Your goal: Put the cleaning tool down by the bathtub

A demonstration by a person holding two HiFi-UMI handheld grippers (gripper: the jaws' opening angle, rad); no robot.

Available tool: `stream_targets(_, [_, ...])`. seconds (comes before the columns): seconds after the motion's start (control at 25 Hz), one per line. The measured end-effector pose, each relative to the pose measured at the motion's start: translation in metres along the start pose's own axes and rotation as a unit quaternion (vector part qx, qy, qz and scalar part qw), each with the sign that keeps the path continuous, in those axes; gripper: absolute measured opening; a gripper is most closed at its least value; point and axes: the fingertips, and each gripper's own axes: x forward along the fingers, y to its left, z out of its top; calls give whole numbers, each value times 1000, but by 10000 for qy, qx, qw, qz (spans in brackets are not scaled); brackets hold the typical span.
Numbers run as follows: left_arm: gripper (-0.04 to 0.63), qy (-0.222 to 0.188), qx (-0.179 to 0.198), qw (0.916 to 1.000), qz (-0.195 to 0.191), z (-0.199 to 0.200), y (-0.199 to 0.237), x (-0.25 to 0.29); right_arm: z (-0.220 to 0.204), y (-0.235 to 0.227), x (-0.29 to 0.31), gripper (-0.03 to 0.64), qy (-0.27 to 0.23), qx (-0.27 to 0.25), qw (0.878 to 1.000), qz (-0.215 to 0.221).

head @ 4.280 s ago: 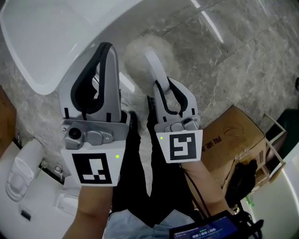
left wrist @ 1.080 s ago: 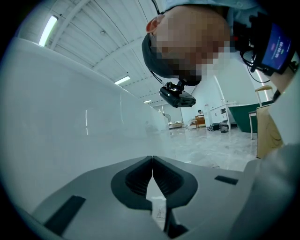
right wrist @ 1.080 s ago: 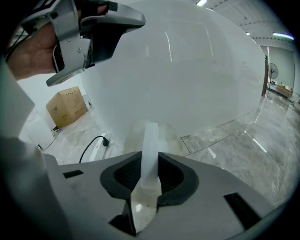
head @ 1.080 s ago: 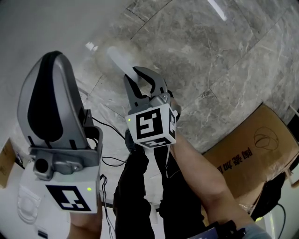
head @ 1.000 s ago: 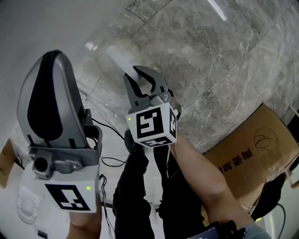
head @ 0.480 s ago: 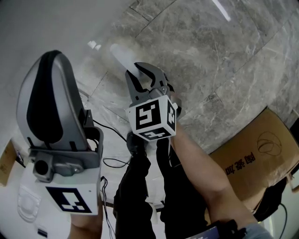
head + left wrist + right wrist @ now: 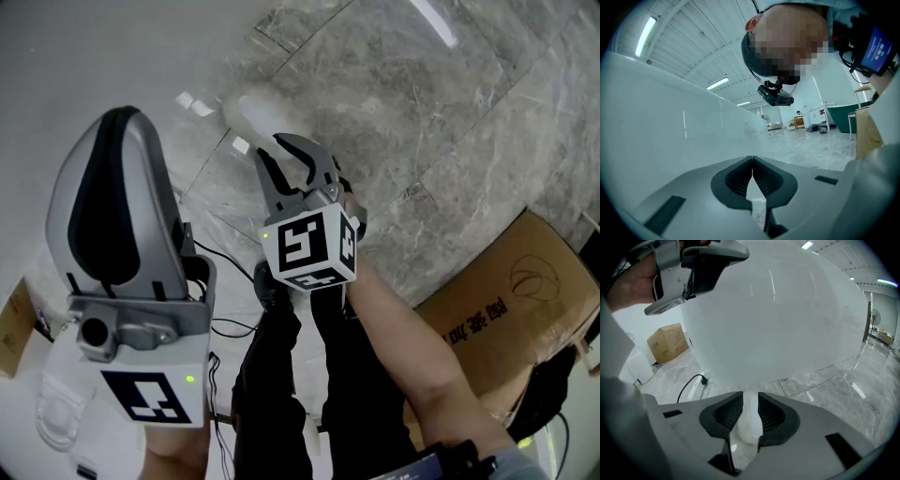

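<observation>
- Two grippers: the left gripper [image 7: 752, 159] is closed on nothing; the right gripper [image 7: 750, 403] has jaws that have just been opening.
- One cleaning tool [image 7: 749, 425]: its white handle lies between the right jaws, at the foot of the one white bathtub [image 7: 778, 310].
- One cardboard box [image 7: 497, 309] stands on the marble floor [image 7: 450, 122].

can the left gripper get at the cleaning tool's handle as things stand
Probably not: the left gripper is shut and held apart, and the handle stands between the right gripper's fingers, which have just been opening.
</observation>
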Motion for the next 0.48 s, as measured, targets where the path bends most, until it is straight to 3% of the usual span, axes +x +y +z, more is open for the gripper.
stream_targets(0.2, [17,-146,-60,9999,-45,47,-2,-6,44,-4,-43,106,-261,34,9994,-218])
stream_targets(0.48, [17,-423,-124,9990,-101,147,8,-11,149,-23,-134,77,-985,54,9920,-783])
